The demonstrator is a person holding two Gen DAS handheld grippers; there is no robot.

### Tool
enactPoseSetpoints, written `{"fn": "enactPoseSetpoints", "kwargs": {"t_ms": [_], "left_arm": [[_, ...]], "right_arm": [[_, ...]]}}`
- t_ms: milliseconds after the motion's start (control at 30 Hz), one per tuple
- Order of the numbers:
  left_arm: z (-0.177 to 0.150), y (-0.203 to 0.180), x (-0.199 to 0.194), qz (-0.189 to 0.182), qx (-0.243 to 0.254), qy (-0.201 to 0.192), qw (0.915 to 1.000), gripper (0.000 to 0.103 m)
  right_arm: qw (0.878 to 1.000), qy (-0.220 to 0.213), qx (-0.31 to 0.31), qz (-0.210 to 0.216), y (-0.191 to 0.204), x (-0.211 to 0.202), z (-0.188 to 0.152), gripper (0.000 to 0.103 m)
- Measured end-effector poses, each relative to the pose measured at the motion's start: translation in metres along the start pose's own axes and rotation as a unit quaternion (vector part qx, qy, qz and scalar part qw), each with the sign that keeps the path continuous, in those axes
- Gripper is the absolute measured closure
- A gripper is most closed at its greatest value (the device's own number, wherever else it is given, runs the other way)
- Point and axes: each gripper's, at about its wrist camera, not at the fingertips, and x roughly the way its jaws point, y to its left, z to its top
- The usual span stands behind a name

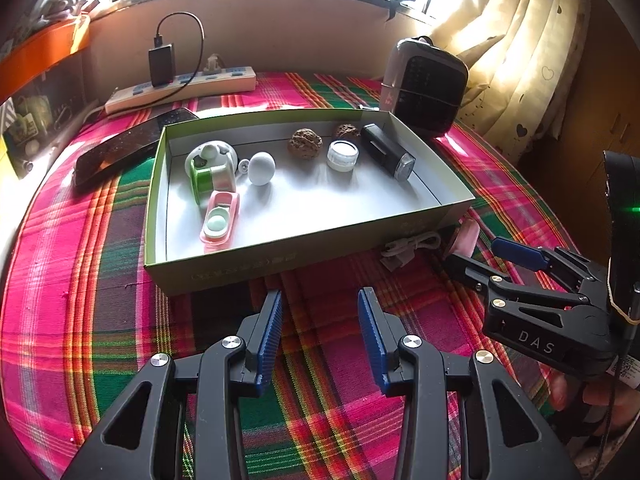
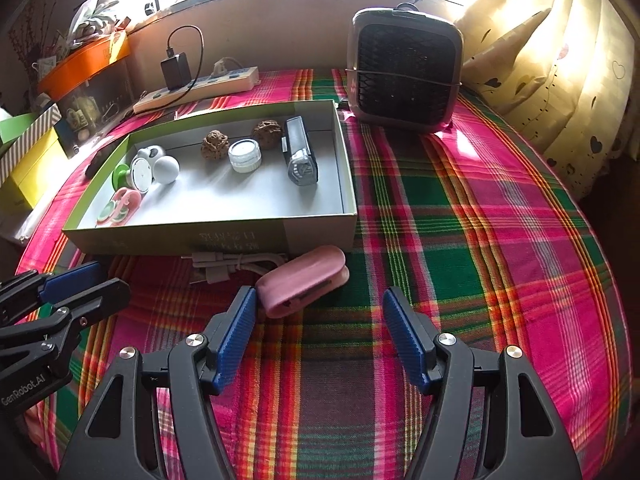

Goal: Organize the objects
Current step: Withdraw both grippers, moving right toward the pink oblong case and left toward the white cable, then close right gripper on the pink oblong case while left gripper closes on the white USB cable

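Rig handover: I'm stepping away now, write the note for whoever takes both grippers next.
Left gripper: open, empty, over the plaid cloth in front of the box.
Right gripper: open, empty, pointed at the pink case, not touching it.
Done: the box already holds a green-and-white gadget, pink lens case, white ball, two walnuts, small jar and black light.
Left: the pink case and the coiled white cable lie on the cloth against the box's near wall. Probably take the case first with the right gripper.
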Motion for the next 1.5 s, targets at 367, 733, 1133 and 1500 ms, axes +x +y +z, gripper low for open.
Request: {"fn": "enactPoseSetpoints", "kwargs": {"t_ms": [367,733,1133,1500], "left_arm": [[0.005,-0.014,0.010,-0.024,0.029,0.011,0.9993,0.066],[0.014,-0.023,0.018,-0.037,0.040,0.014,0.9984,0.066],[0.021,-0.040,0.033,-0.054,0.069,0.023,0.9959,0.066],[0.019,-0.063,0.037,-0.068,0.095,0.026,0.9928,0.066]], "right_arm": [[0.999,0.002,0.032,-0.014,-0.023,-0.010,-0.010,0.037],[1.000,0.003,0.024,0.009,-0.007,0.003,0.005,0.037],[1.000,0.003,0.024,-0.003,-0.028,0.009,0.007,0.038],[1.000,-0.001,0.019,0.001,-0.041,0.007,0.006,0.064]]}}
